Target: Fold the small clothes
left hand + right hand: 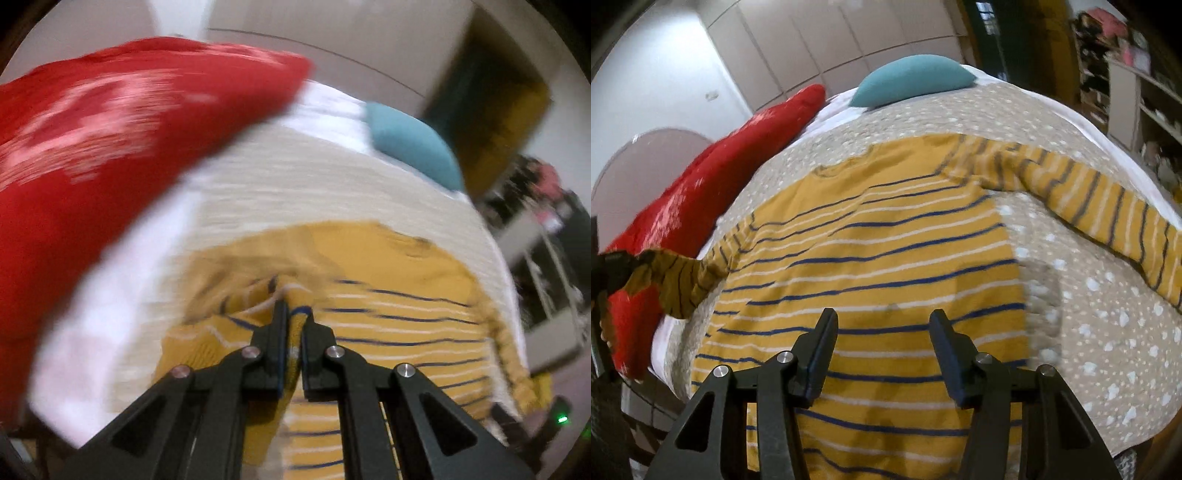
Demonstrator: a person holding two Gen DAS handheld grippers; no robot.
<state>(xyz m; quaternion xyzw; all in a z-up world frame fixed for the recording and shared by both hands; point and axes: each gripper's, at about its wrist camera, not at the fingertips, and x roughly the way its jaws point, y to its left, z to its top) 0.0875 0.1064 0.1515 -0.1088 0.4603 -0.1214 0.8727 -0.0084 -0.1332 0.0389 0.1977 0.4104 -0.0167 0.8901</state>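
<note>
A small mustard-yellow long-sleeved shirt (879,251) with blue and white stripes lies flat on the bed, its right sleeve (1108,214) stretched out to the right. My left gripper (293,310) is shut on the left sleeve (291,295), bunched and lifted off the bed; it shows at the left edge of the right wrist view (613,273), holding that sleeve (676,284). My right gripper (882,321) is open and empty, hovering over the shirt's lower body. The left wrist view is blurred by motion.
The bed has a beige cover with white spots (1108,350). A red cushion (720,177) lies along its left side and a teal pillow (912,81) at the far end. Cluttered shelves (1137,92) stand to the right, wardrobe doors behind.
</note>
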